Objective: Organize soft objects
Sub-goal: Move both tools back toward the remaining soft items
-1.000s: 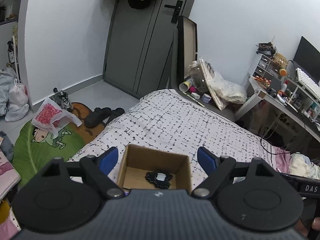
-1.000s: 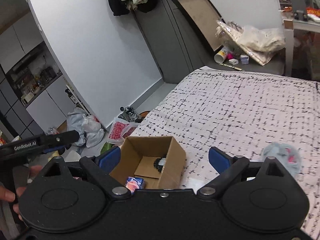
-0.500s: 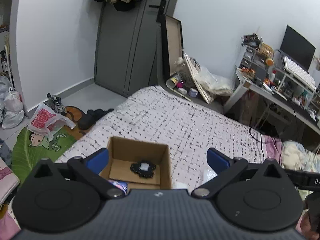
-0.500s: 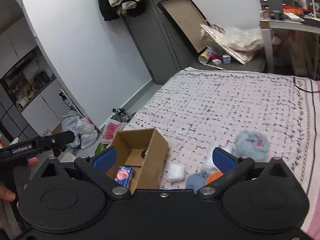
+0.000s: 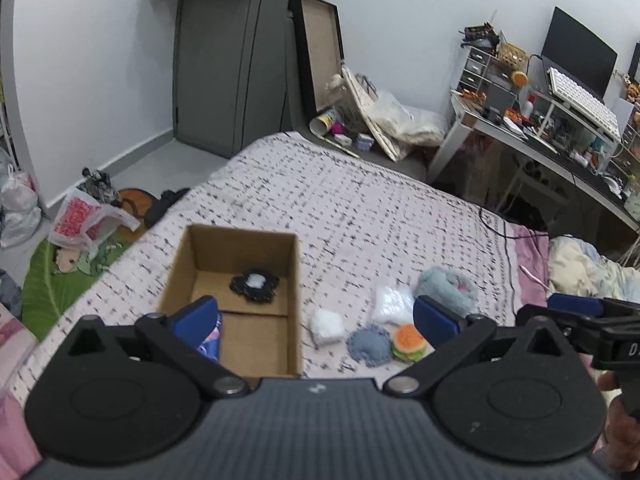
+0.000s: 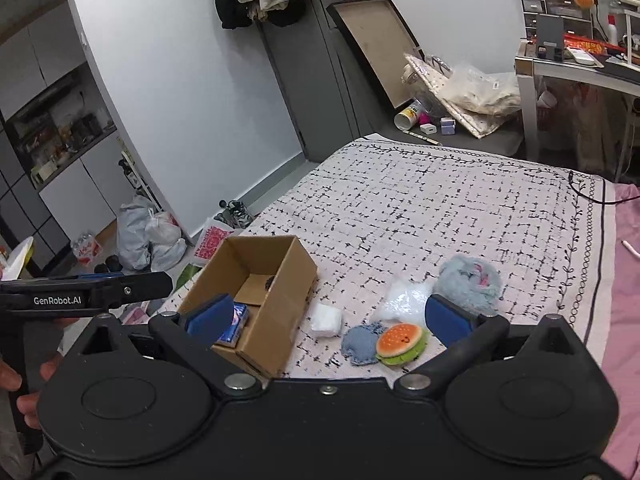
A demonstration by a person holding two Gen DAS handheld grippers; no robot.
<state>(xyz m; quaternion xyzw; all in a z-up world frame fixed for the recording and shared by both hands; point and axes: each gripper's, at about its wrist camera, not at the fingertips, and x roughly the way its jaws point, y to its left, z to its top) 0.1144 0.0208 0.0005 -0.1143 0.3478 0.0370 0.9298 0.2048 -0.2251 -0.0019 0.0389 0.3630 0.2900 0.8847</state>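
Observation:
An open cardboard box [image 5: 294, 264] [image 6: 296, 280] stands on the patterned bedspread. Inside lie a black frilly item with a white centre [image 5: 254, 283] and a blue-pink item [image 6: 238, 320]. To its right on the bed lie a white pad [image 5: 327, 326] [image 6: 326, 320], a clear white bag [image 5: 392, 304] [image 6: 404, 300], a blue knitted piece [image 5: 368, 346] [image 6: 360, 344], a burger plush [image 5: 409, 341] [image 6: 400, 342] and a grey-blue fluffy toy [image 5: 446, 288] [image 6: 468, 282]. My left gripper [image 5: 314, 318] is open and empty above the box's near edge. My right gripper [image 6: 328, 318] is open and empty above the white pad.
The bedspread [image 5: 360, 208] stretches far ahead. A desk with clutter [image 5: 540, 128] stands at the right, a pink blanket [image 6: 624, 280] at the bed's right edge. Bags and shoes [image 6: 152, 236] lie on the floor left of the bed.
Both grippers have pulled back and up from the box. The pile of soft items to the box's right has come into view in both cameras.

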